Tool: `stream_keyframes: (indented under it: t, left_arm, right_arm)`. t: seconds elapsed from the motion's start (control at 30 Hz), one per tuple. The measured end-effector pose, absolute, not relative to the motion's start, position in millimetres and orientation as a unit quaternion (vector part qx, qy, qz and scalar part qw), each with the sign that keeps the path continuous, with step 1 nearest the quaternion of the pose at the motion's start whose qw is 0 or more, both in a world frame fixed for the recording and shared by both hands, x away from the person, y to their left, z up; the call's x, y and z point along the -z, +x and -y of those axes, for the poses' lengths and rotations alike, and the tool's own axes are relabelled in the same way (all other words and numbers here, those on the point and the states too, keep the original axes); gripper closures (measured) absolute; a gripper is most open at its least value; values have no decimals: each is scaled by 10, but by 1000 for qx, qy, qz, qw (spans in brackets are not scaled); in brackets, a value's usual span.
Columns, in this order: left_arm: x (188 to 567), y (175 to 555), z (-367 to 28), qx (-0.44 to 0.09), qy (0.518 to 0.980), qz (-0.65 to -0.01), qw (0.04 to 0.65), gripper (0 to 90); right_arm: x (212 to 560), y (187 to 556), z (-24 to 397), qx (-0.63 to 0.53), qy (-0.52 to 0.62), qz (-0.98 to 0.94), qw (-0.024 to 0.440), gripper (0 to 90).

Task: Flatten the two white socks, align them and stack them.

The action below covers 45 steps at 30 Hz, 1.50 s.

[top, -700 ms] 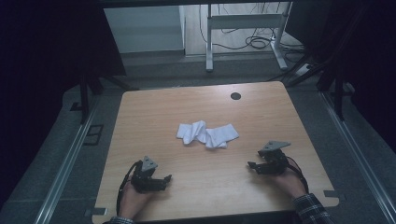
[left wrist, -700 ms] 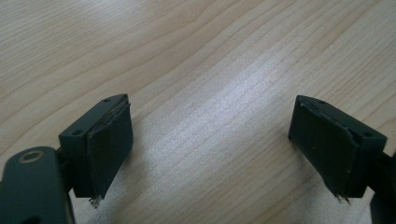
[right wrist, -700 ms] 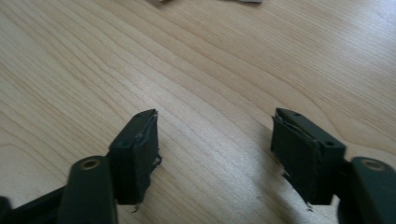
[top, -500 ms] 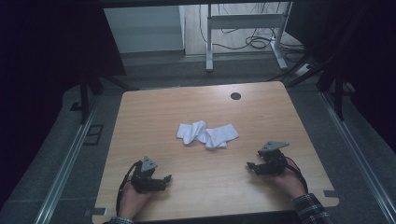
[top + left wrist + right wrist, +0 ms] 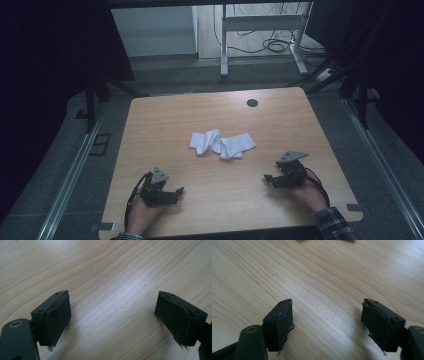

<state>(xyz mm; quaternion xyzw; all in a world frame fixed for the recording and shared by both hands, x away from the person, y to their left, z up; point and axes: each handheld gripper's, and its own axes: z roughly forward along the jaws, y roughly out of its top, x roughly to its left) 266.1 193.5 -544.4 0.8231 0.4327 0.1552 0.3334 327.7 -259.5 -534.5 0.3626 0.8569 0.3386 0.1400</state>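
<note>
A crumpled white cloth (image 5: 221, 143) lies near the middle of the wooden table (image 5: 165, 120). My left gripper (image 5: 176, 192) rests near the front left of the table, held by a hand, its tips pointing right. In the left gripper view that gripper (image 5: 112, 315) stands open over bare wood. My right gripper (image 5: 268, 178) sits at the front right, tips pointing left, below and right of the cloth. In the right gripper view the gripper (image 5: 327, 317) is open, with only wood grain between the pads (image 5: 284, 325).
A dark round hole (image 5: 252, 103) sits in the table's far right part. Beyond the far edge stand a white table frame (image 5: 260, 30) and floor cables (image 5: 272, 46). Metal rails (image 5: 70, 170) run along both sides of the table.
</note>
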Motion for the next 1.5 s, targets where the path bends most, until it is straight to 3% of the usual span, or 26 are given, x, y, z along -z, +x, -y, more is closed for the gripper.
stream_keyframes:
  t: [1.0,1.5]
  left_arm:
    - [5445,2664,-1926,-156,822,-434,333,130]
    - [5445,2664,-1925,-156,822,-435,333,130]
  right_arm:
    - [5141,3432,2528,-344,408,-838,113,314]
    - [5043,3613,2421,-356,409,-831,124,402]
